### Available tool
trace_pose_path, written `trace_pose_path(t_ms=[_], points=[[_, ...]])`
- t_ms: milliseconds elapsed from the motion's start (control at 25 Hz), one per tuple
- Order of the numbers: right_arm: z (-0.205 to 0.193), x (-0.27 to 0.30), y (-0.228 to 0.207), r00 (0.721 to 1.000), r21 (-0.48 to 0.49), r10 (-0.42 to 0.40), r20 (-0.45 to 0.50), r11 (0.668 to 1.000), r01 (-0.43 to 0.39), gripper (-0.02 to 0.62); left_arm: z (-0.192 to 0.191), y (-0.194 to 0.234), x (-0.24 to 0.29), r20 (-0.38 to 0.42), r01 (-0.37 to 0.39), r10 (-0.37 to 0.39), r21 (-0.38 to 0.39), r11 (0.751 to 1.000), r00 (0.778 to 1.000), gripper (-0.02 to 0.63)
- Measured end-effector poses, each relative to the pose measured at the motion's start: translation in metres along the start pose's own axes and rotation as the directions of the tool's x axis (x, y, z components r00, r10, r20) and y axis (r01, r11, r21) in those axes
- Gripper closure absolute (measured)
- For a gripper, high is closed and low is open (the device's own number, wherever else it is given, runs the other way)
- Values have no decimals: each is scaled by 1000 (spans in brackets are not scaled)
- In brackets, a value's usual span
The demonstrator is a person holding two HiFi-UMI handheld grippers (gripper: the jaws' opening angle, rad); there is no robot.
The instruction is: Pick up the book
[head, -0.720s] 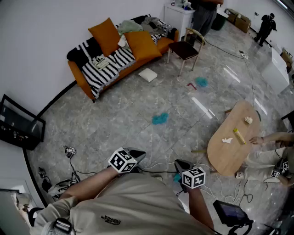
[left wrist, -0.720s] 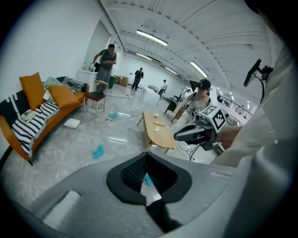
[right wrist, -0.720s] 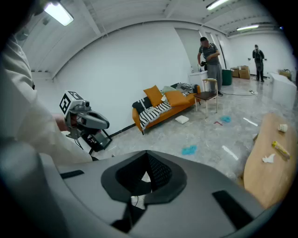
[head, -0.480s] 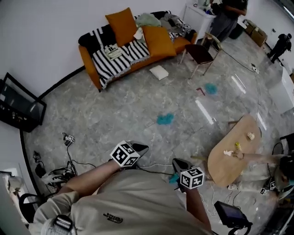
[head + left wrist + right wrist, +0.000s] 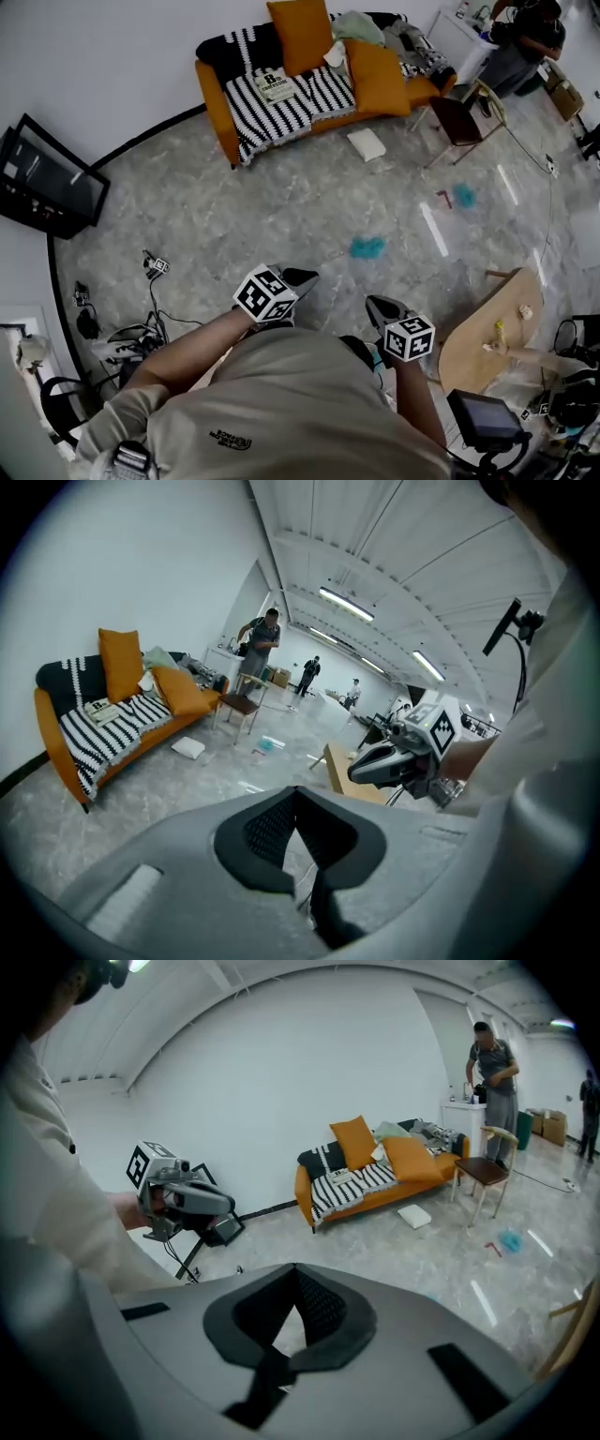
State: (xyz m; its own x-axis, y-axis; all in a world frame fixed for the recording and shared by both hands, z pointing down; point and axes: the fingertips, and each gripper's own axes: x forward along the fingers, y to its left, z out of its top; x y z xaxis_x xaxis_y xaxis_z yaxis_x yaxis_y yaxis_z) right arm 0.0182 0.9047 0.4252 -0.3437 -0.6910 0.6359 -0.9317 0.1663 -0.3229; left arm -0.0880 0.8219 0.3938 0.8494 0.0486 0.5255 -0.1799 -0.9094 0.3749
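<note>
**A:** Left hand-held gripper (image 5: 297,797) first: how do its jaws stand?

**B:** Pressed together, with nothing between them. In its own view they meet in one dark line.

**A:** And the right hand-held gripper (image 5: 295,1277)?

**B:** The same: jaws closed tight and holding nothing. In the head view both sit low in the middle of the frame, side by side and tilted down over the grey marble floor (image 5: 281,206).

**A:** Where is the book (image 5: 275,84)?

**B:** At the top of the head view, a little left of centre. It lies flat on the black-and-white striped blanket (image 5: 314,94) spread over the seat of the orange sofa (image 5: 217,108). An orange cushion (image 5: 375,80) lies to its right. The book is well apart from both grippers.

**A:** What lies on the floor in between?

**B:** A white flat pad (image 5: 367,143) lies just below the sofa's right half. A blue cloth (image 5: 367,247) lies near the centre of the frame, above the right gripper. A smaller blue scrap (image 5: 464,195) lies further right, below a chair (image 5: 464,117).

**A:** And round the edges?

**B:** A round wooden worktop (image 5: 478,342) sits at the lower right with a few small things on it, too small to name. A dark screen (image 5: 52,183) stands against the wall at the left. Cables (image 5: 155,314) trail at the lower left, and a person (image 5: 525,37) stands in the upper right corner.
</note>
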Motion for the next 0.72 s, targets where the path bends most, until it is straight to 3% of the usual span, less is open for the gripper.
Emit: trace_pose_path(t_ms=[280,480,720], points=[[86,86,12,993,-128,108,-46,985,-113,577,21,101,-36,60,-158,164,-84,984,985,597],[147,145,-18,983,-183,168,-75,967,-179,516,47,163,-23,70,-240,252,-144,960,965,595],[228,214,-78,962,-213,252,-109,939,-270,512,103,247,9,46,-316,334,-225,922,942,535]])
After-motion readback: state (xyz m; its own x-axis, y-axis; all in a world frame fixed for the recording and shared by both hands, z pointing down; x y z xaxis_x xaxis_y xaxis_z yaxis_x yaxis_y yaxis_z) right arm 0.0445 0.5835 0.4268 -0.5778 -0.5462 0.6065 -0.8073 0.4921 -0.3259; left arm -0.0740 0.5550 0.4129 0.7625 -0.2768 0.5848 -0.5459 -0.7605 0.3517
